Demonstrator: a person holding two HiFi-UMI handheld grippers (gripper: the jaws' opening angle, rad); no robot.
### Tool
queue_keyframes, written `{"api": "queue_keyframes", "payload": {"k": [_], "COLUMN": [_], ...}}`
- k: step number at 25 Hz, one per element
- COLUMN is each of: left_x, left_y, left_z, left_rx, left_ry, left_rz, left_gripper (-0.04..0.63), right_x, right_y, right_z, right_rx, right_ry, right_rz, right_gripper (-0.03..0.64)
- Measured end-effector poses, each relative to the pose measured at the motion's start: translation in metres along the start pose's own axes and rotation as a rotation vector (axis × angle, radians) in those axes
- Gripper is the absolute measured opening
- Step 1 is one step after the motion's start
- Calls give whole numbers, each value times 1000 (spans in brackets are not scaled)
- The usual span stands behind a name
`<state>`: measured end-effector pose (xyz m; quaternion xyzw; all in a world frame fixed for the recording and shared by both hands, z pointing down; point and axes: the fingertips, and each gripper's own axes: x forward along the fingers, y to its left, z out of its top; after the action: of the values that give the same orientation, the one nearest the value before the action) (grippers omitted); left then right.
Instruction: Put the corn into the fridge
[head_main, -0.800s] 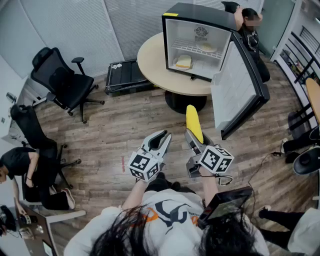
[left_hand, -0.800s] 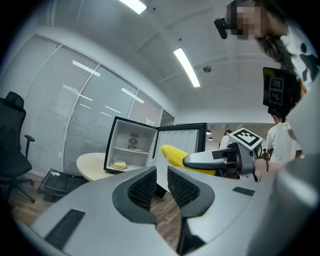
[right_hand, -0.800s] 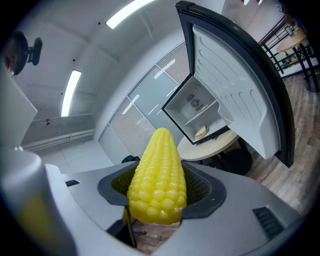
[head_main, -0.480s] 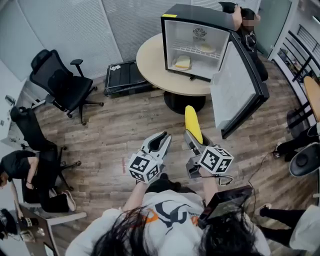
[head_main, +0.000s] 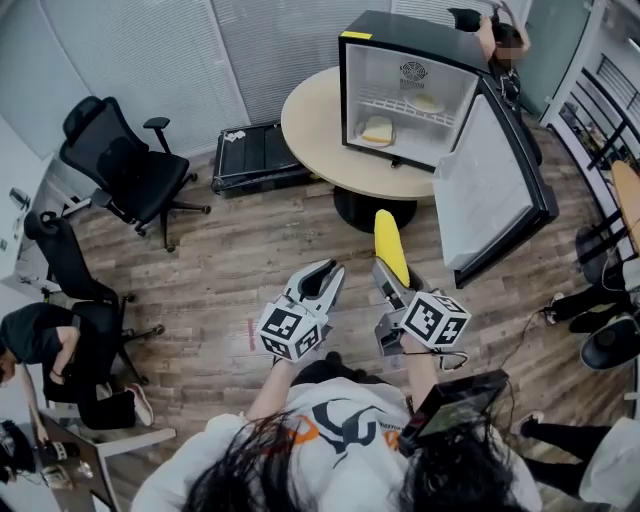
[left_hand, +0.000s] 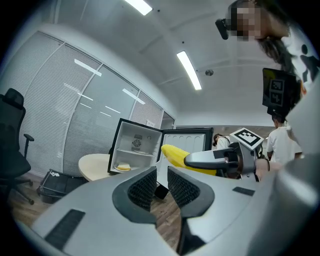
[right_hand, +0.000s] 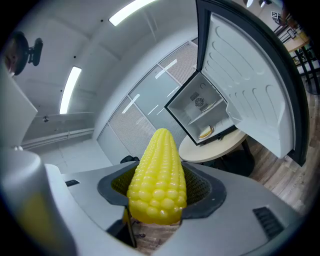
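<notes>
A yellow corn cob (head_main: 388, 245) sticks out forward from my right gripper (head_main: 392, 272), which is shut on its thick end. In the right gripper view the corn (right_hand: 157, 175) fills the space between the pads. My left gripper (head_main: 325, 272) is level beside it, jaws a narrow gap apart with nothing between them (left_hand: 161, 185). Ahead, a small black fridge (head_main: 420, 30) stands on a round table (head_main: 320, 130), well beyond the corn. Its door (head_main: 490, 190) is swung wide open to the right. The corn (left_hand: 175, 154) also shows in the left gripper view.
Inside the fridge a sandwich-like item (head_main: 377, 130) lies on the floor of the cabinet and a plate (head_main: 425, 101) on the shelf. Black office chairs (head_main: 130, 165) and a black case (head_main: 255, 150) stand at the left. A person (head_main: 40, 340) sits at the far left, and another (head_main: 500, 40) is behind the fridge.
The fridge and table sit slightly further right in the head view. Both grippers and the corn keep the same pose.
</notes>
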<state>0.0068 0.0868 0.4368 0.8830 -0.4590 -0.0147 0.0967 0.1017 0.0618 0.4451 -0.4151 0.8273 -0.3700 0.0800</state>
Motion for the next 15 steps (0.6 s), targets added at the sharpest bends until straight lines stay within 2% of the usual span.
{"api": "queue_keyframes", "payload": {"k": [15], "left_x": [14], "left_y": [62], "left_z": [-1], "left_rx": [-9], "left_ry": [22], "left_rz": [-34], "left_gripper": [75], "right_x": [57], "right_y": [2], "right_z": [-6], "right_rx": [-8], "right_ry": [4], "right_rz": [-48], "right_gripper": [258]}}
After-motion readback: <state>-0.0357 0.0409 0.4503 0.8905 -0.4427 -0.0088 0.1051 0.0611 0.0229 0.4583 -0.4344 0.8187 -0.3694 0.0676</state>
